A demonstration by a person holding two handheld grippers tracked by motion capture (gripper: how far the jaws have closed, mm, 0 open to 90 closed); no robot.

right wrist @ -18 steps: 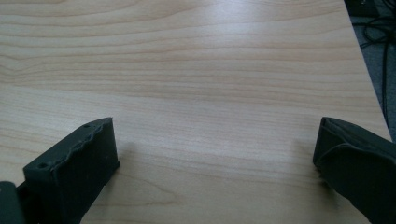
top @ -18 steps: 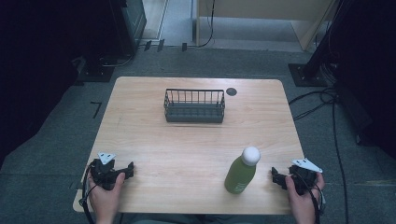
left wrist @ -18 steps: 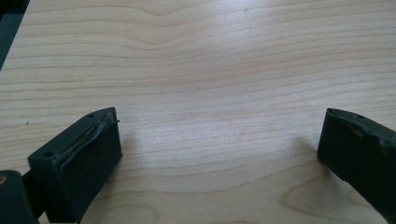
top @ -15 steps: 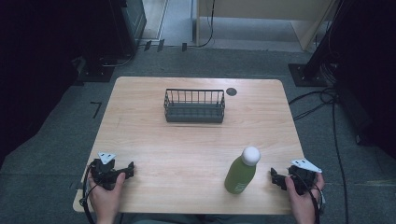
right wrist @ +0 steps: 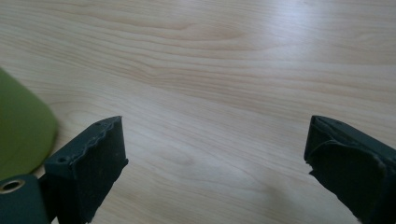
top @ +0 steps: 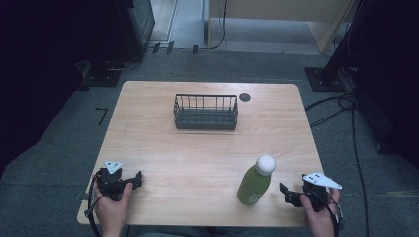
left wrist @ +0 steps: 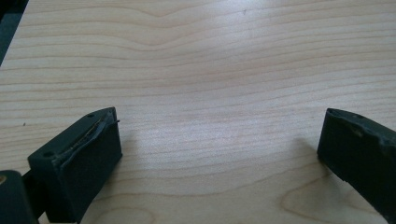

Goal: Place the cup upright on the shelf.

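A green bottle (top: 255,183) with a white cap stands upright near the table's front right. Its green side (right wrist: 21,126) fills the left edge of the right gripper view. My right gripper (top: 287,193) rests on the table just right of the bottle, open, its jaws wide apart over bare wood (right wrist: 215,140). At the front left my left gripper (top: 136,179) lies on the table, also open, with nothing between its jaws (left wrist: 219,149). A black wire basket (top: 205,112) sits at the middle back of the table.
A small dark round disc (top: 245,97) lies right of the basket near the back edge. The light wooden table (top: 197,158) stands on grey carpet. Cables (top: 341,106) run on the floor at the right, and dark equipment stands around the back.
The right gripper has edged slightly left toward the bottle. The rest is still.
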